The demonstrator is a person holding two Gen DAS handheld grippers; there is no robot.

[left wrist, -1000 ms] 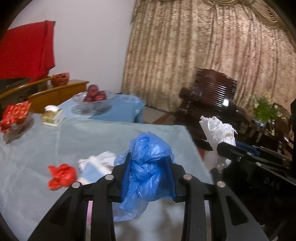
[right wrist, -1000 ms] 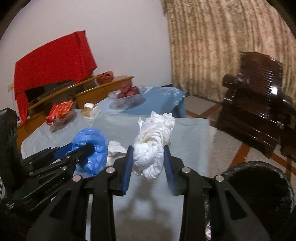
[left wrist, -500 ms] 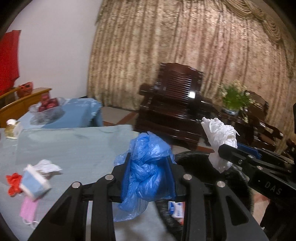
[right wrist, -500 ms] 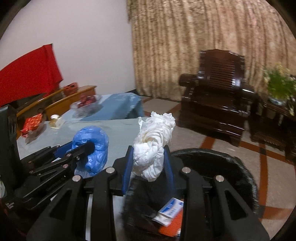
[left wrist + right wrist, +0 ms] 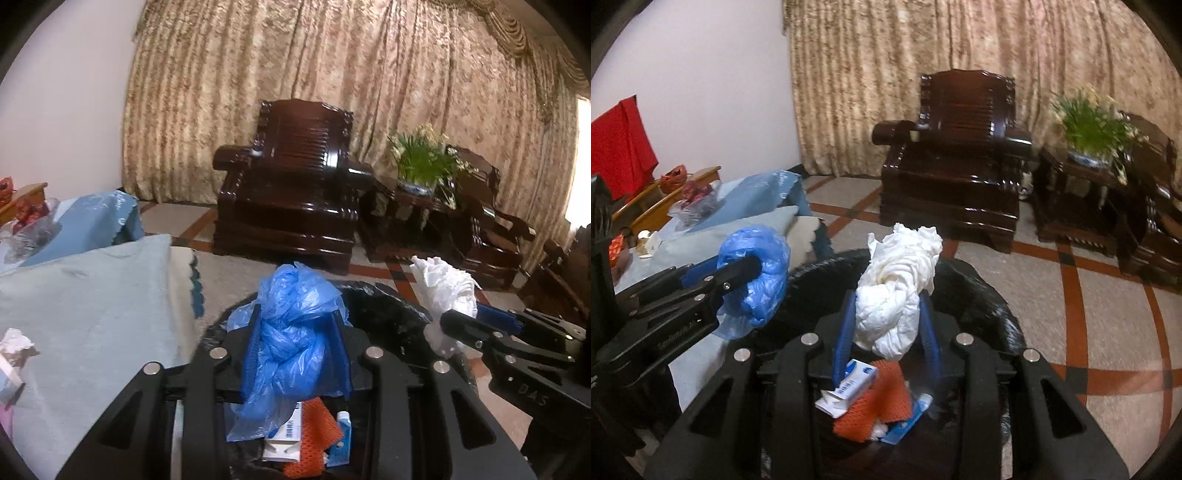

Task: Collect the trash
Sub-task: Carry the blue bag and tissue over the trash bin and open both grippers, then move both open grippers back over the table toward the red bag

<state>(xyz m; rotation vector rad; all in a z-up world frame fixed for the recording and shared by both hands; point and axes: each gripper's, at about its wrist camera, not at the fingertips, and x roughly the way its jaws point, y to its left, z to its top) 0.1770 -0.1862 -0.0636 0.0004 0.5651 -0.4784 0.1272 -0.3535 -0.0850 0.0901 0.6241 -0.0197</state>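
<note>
The black-lined round trash bin (image 5: 990, 295) stood on the floor just right of the pale cloth-covered table (image 5: 92, 295). In it lay an orange mesh net (image 5: 879, 402) beside a white-and-blue carton (image 5: 849, 387). Behind the bin — well apart — stood a dark carved wooden armchair (image 5: 295, 184), with a potted green plant (image 5: 424, 162) to its right.

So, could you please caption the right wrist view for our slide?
Right gripper, jaws opening, holds white crumpled bag over black bin.

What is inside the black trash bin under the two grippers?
In the black trash bin lie a white-and-blue carton, an orange mesh piece and a small blue packet. The white wad, the gripper bodies and the dark liner hide the rest.
</note>
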